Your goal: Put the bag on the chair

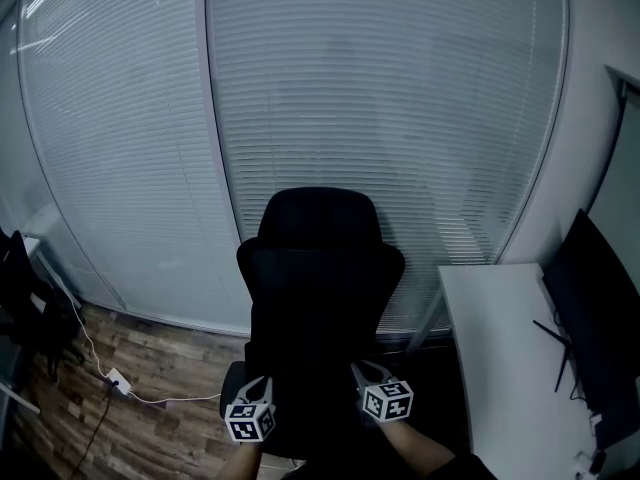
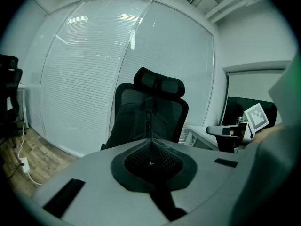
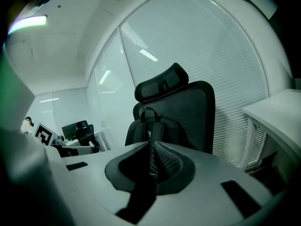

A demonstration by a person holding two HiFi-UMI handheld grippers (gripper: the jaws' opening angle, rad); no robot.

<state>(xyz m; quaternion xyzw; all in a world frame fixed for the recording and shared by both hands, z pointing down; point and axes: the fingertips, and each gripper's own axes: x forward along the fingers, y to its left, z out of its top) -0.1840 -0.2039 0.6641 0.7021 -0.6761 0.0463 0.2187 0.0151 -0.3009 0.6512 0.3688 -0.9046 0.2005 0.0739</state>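
Note:
A black office chair [image 1: 320,258] stands before a blind-covered glass wall. A black backpack [image 2: 141,121] sits on its seat and leans upright against the backrest; the right gripper view shows the backpack [image 3: 157,126] with its top handle up. In the head view the backpack [image 1: 312,353] barely separates from the dark chair. My left gripper [image 1: 262,386] and right gripper [image 1: 362,373] hover just in front of the seat, apart from the bag. The left gripper [image 2: 150,142] is shut with nothing between its jaws. The right gripper [image 3: 151,147] is likewise shut and empty.
A white desk [image 1: 500,368] with a dark monitor [image 1: 600,308] stands close on the right. A white power strip [image 1: 115,380] and its cable lie on the wood floor at left. Another black chair [image 1: 25,303] stands at the far left.

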